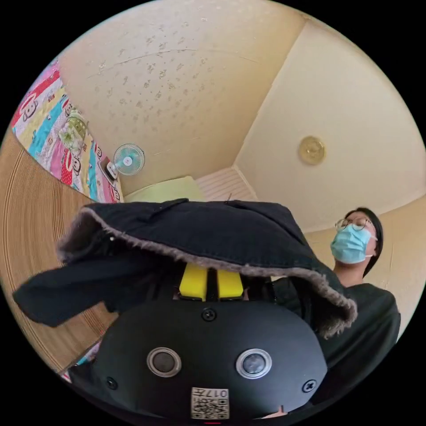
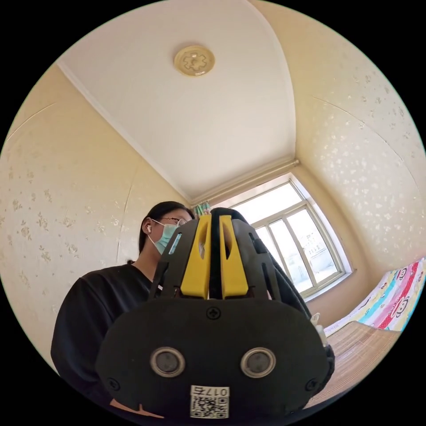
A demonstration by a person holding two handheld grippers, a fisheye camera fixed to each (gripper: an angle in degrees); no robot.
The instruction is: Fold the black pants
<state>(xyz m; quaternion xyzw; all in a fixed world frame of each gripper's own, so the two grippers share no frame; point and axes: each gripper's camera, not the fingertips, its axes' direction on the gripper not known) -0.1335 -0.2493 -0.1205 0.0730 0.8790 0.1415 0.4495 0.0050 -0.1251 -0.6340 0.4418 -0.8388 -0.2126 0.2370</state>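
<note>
Left yellow-jawed gripper (image 1: 211, 277) clamped on the black pants with grey fleece lining (image 1: 199, 235), held aloft and draped over its jaws. Right yellow-jawed gripper (image 2: 214, 222) nearly closed on a thin fold of black cloth. Beyond, a person in a black top (image 2: 95, 306); woven straw mat (image 1: 31, 213) at left.

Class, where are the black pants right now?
In the left gripper view, the black pants hang draped over the left gripper, lifted toward the ceiling, beside the person.

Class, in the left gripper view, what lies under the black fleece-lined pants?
Under the black fleece-lined pants sit the left tool's yellow jaws, close together; their tips are hidden by the cloth.
</note>
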